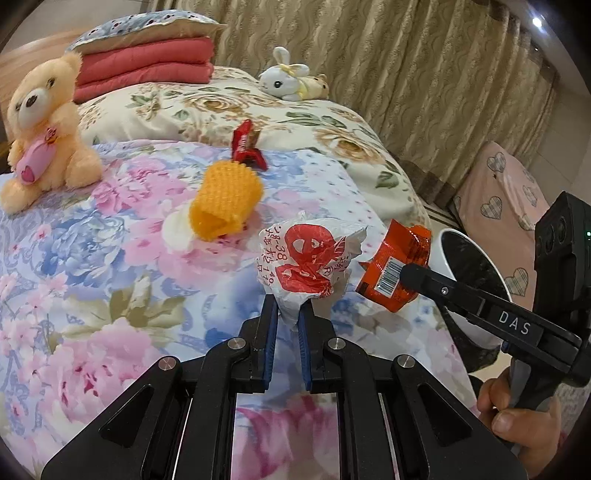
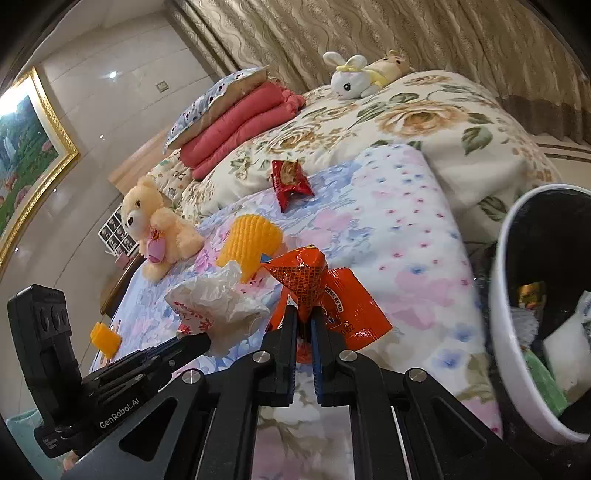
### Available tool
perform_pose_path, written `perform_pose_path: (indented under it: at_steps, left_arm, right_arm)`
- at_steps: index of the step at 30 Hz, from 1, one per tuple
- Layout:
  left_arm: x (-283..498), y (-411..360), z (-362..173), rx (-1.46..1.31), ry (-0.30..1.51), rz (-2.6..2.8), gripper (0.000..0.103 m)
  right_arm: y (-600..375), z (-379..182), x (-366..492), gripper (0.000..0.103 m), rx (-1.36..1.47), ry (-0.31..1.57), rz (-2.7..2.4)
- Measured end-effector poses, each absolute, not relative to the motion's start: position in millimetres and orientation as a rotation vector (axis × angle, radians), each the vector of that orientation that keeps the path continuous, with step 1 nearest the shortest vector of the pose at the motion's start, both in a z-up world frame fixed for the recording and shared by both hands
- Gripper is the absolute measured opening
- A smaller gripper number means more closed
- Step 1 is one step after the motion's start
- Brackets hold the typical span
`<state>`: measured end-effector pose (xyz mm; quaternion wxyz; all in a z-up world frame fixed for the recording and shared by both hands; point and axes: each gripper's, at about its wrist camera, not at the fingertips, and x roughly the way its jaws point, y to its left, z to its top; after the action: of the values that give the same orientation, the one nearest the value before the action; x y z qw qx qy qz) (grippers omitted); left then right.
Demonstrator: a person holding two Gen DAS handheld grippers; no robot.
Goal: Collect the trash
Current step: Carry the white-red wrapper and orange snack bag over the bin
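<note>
Crinkled white plastic with red print, a small bag [image 1: 308, 264], is pinched at its twisted neck by the left gripper [image 1: 288, 314], jaws clamped on it; the bag balloons upward and away from the fingertips, held clear above the floral bedspread [image 1: 110, 258]. Just to its right the right gripper [image 2: 304, 317] is clenched on an orange snack wrapper [image 2: 314, 288], whose long axis runs up and away from the fingers, the barcode end nearest the jaws in the left wrist view. The two pieces hang side by side, nearly touching. A hand [image 1: 517, 417] grips the right tool's handle at the lower right.

Beside the wrapper, off the bed's edge, stands one white-rimmed bin [image 2: 498, 332] with a dark liner, its mouth tilted toward the right wrist camera; several scraps lie inside.

Farther out on the bedspread are two orange foam fruit nets: the larger one [image 1: 225, 199] lies on its side with its open end facing the grippers, the smaller [image 2: 105, 339] sits near the bed's left edge. Beyond the larger one, a single red snack wrapper [image 1: 247, 146] lies torn open, long axis pointing toward the pillows.

Three plush toys sit on the bed: a peach teddy bear [image 1: 44, 125] upright at left, and a white rabbit [image 1: 284, 79] lying against a small yellow bear [image 2: 388, 66] at the far side. Folded red quilt [image 1: 147, 66] under one pillow [image 1: 147, 27] at the head.
</note>
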<state>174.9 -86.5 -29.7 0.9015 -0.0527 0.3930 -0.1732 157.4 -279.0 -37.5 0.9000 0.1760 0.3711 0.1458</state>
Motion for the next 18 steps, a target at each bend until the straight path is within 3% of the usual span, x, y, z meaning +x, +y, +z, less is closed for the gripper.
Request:
perform_pose_path:
  at_steps: [18]
  left_arm:
    - [160.1,-136.6,-12.2,-0.046,0.786,-0.443,0.010]
  right_arm:
    - [-318.2,-18.4,126.4,0.007,0.380,0.700,0.248]
